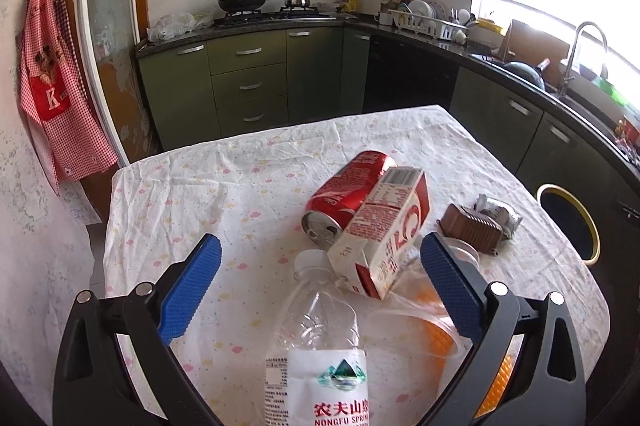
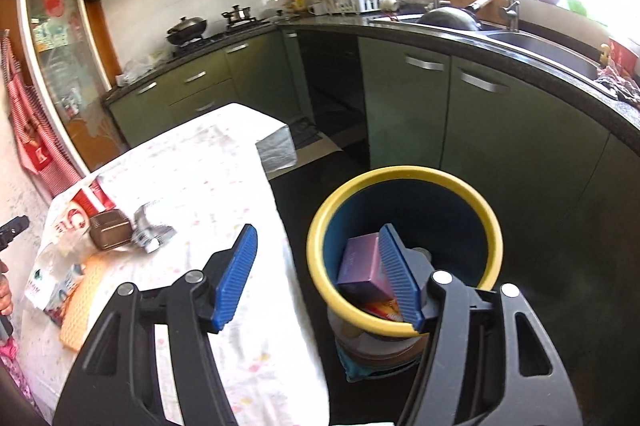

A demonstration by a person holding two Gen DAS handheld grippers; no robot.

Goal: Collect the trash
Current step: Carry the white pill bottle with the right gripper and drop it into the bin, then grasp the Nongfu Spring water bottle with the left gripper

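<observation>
The left gripper was spread wide with nothing between its blue pads, hovering low over the table with its pale patterned cloth. Directly between those open fingers lay a clear plastic water bottle on its side, its long axis running straight along the line of the gripper, white cap pointing away and labelled body toward the wrist. The fingers therefore stood one to each side of the bottle's body, squarely placed, in my judgement, to close across its width. Just beyond the cap a red and white drink carton rested tilted against a red soda can, also on its side, so the three pieces touched in a heap. Further right, a little apart, sat a brown ribbed wrapper and a crumpled silver one. An orange, plastic-covered item lay under the right finger. The right gripper was also open and held nothing; it hung past the table's right edge, above a blue bin with a yellow rim that stood on the dark floor. Inside the bin lay a purple box and something red and orange. The left hand was clearly the nearer to the remaining trash; the right was nearer to the bin.
</observation>
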